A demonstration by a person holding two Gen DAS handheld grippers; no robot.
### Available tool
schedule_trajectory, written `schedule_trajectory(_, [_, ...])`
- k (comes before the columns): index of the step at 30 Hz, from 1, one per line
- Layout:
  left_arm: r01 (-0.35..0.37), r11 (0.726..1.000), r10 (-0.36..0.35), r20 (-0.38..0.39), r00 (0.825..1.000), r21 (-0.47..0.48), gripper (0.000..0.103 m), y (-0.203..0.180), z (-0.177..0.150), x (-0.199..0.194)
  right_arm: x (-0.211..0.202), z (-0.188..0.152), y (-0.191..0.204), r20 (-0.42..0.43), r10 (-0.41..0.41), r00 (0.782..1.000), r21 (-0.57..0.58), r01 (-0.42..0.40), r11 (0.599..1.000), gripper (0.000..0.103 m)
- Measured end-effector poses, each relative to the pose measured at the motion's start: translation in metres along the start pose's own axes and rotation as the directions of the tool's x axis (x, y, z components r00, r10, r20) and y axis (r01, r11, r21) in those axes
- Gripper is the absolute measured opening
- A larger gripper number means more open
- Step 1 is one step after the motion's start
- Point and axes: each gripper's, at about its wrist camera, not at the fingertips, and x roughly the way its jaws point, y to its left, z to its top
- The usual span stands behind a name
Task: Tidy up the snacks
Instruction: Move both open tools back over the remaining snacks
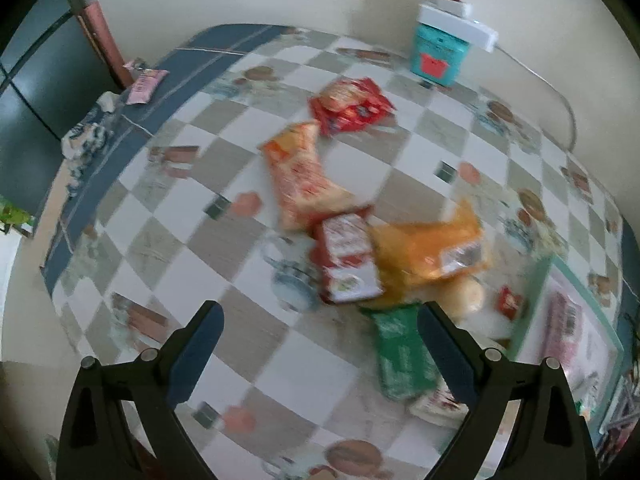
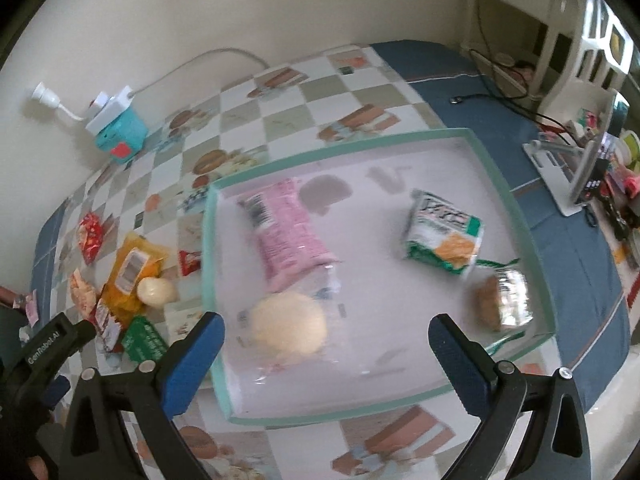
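A shallow white tray (image 2: 516,208) with a teal rim lies on the checkered table. In it are a pink packet (image 2: 286,232), a round bun in clear wrap (image 2: 290,326), a green-and-white cracker pack (image 2: 444,236) and a brown wrapped cake (image 2: 502,300). My right gripper (image 2: 326,344) hovers open over the tray's near side, nothing between its fingers. Left of the tray lies a loose pile: a red bag (image 1: 350,106), an orange-red bag (image 1: 302,176), a red-white packet (image 1: 348,264), a yellow-orange bag (image 1: 430,248) and a green packet (image 1: 402,354). My left gripper (image 1: 320,340) stands open above the table, near the green packet.
A teal box (image 1: 438,54) with a white power strip on top stands by the wall, its cable trailing across the table. A small pink packet (image 1: 144,84) lies at the far left edge. A white stand (image 2: 568,176) and black cables sit on the blue border at right.
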Motion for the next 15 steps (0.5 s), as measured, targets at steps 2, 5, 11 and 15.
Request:
schedule_trajectory(2, [-0.02,1.0,0.02,0.011,1.0,-0.006,0.098,0.011,0.006,0.0,0.001,-0.002,0.013,0.0,0.006,1.0,-0.017,-0.006,1.0,0.103])
schedule_trajectory(5, [-0.039,0.999,0.04,0.019,0.999,-0.025,0.097,0.028,0.014,0.001,0.001,-0.004,0.028,0.0,0.022,1.0,-0.027,-0.022,0.999,0.103])
schedule_trajectory(11, [-0.047,0.995,0.047,0.002,0.999,-0.09,0.097,0.063,0.026,0.008,0.004,-0.011,0.063,-0.007,0.06,0.998,-0.067,-0.061,0.996,0.103])
schedule_trajectory(15, [-0.045,0.99,0.044,-0.009,0.999,-0.135,0.097,0.084,0.032,0.012,0.009,-0.017,0.087,-0.025,0.095,0.995,-0.101,-0.097,0.99,0.103])
